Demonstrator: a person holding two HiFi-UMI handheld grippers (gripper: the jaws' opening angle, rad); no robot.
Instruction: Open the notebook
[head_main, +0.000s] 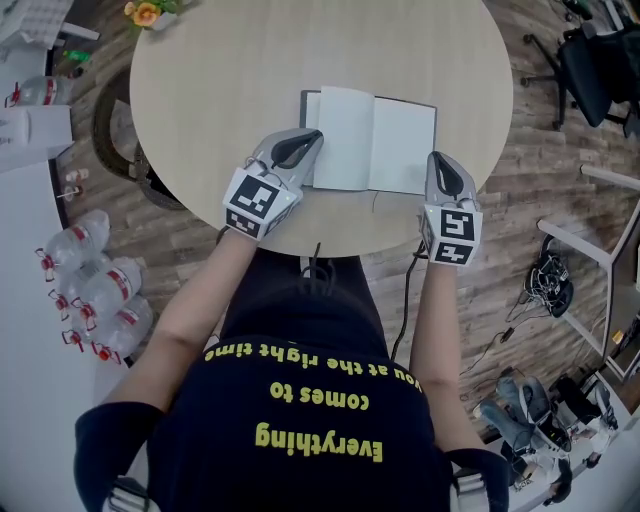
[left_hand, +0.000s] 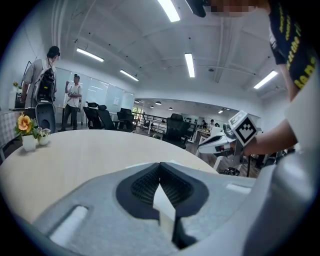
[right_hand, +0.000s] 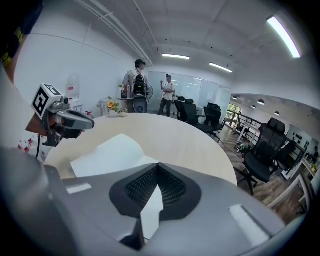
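- The counter (head_main: 220, 90), a round top in pale wood tone, is showing mostly bare surface across its far half.
- A notebook (head_main: 370, 140) is lying open on it, toward the near edge and a little right of centre (blank white pages facing up, a dark cover edging them along the far and right sides).
- Its left page is arching slightly off the flat, while the right page is lying level.
- A small white pot of orange flowers (head_main: 150, 14) is standing at the far left rim, well apart from the notebook.
- The counter is standing on a wood-plank floor (head_main: 520, 200).
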